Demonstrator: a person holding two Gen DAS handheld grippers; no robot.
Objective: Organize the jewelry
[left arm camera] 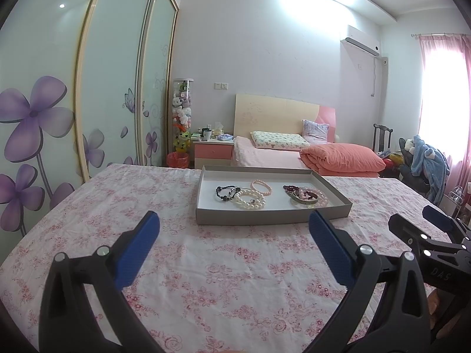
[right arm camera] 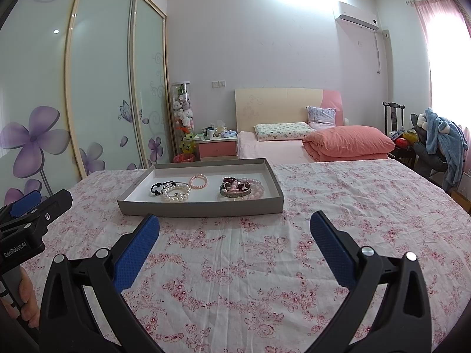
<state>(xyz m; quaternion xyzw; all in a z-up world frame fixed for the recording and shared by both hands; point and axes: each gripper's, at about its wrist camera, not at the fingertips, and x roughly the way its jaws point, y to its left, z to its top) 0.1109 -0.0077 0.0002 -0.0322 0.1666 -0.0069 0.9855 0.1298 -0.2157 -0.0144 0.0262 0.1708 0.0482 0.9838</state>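
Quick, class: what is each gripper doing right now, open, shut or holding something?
Left gripper: open, holding nothing.
Right gripper: open, holding nothing.

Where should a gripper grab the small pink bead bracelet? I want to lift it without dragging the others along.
Judging by its pose, take the pink bead bracelet at its far-right arc, coming from above with one finger inside the loop and one outside. It lies flat on the tray floor, and its near-left arc sits close to the white pearl bracelets; the far side has bare floor around it.
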